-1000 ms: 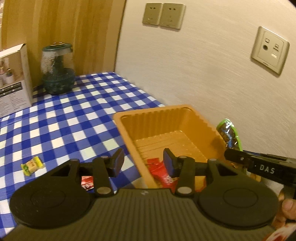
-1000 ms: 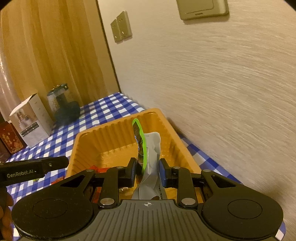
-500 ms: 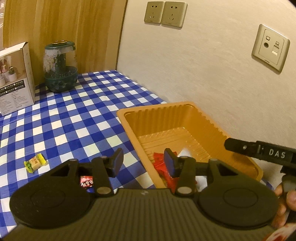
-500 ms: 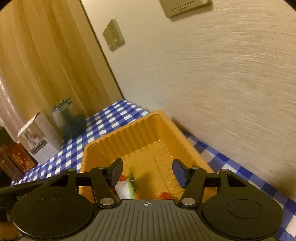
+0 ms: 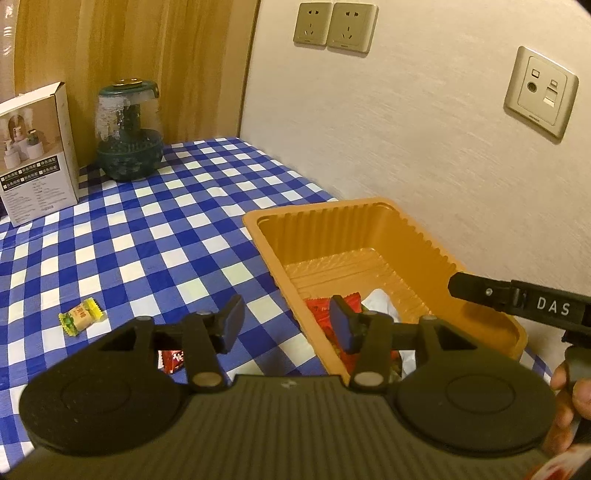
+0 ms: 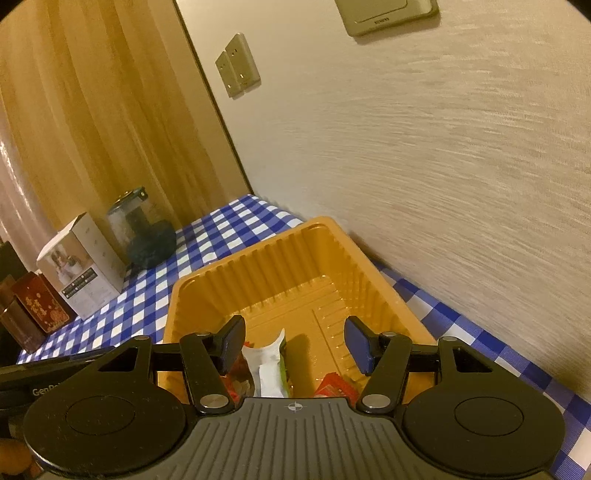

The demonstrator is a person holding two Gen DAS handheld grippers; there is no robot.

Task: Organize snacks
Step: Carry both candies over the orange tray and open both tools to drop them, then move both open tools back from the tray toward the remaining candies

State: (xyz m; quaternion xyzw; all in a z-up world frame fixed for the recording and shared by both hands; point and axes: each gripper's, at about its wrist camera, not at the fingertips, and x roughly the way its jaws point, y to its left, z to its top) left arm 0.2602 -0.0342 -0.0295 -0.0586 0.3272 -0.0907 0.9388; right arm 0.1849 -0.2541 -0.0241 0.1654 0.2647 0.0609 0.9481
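An orange plastic tray stands on the blue checked tablecloth by the wall; it also shows in the right wrist view. Red snack packets and a white and green packet lie inside it. A yellow-green candy and a red packet lie on the cloth to the left of the tray. My left gripper is open and empty over the tray's left rim. My right gripper is open and empty above the tray's near end.
A green glass jar and a white carton stand at the far left of the table. Dark red boxes stand beside the carton. The wall with sockets runs along the tray's right side.
My right gripper opened and let go of the white and green packet, which now lies in the tray. The gripper then drew back. The left gripper drifted slightly.
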